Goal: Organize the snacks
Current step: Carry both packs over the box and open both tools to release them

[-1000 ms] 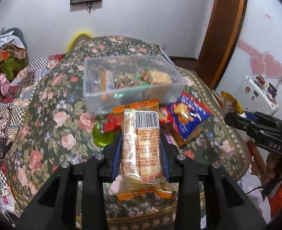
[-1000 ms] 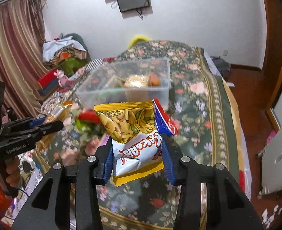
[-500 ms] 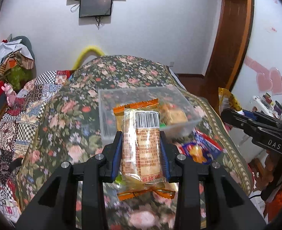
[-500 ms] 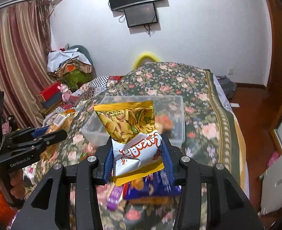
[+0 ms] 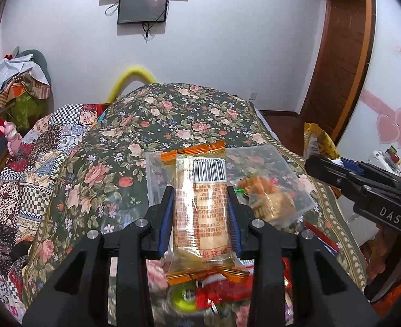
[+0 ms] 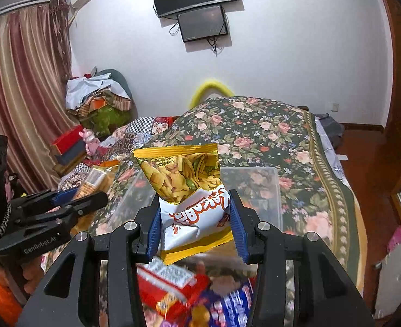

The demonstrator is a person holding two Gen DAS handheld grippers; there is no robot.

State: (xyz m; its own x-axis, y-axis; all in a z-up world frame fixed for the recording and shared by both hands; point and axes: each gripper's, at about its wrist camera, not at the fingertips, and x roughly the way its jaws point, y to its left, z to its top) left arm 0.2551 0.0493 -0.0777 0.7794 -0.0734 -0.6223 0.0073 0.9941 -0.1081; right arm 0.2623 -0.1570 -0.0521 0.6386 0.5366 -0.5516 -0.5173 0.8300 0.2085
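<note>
Carrying 2 snacks | left gripper [image 5: 200, 212] clamps cracker pack [image 5: 200, 204]; right gripper [image 6: 195, 223] clamps chip bag [image 6: 189, 190] | clear bin [image 6: 254, 188] lies just ahead, below both; neither clearly nearer

Ahead of both tools the clear plastic bin [image 5: 268, 179] stands on the floral bedspread [image 5: 173, 114], its top open, with snacks already piled in its right part. Loose packets [image 6: 189, 294] crowd the bedspread just below the right tool [image 6: 195, 218]. The left tool [image 5: 200, 218] and the biscuit pack [image 5: 200, 204] it grips sit close to the right tool's left side. Beyond the bin the bedspread lies bare.
</note>
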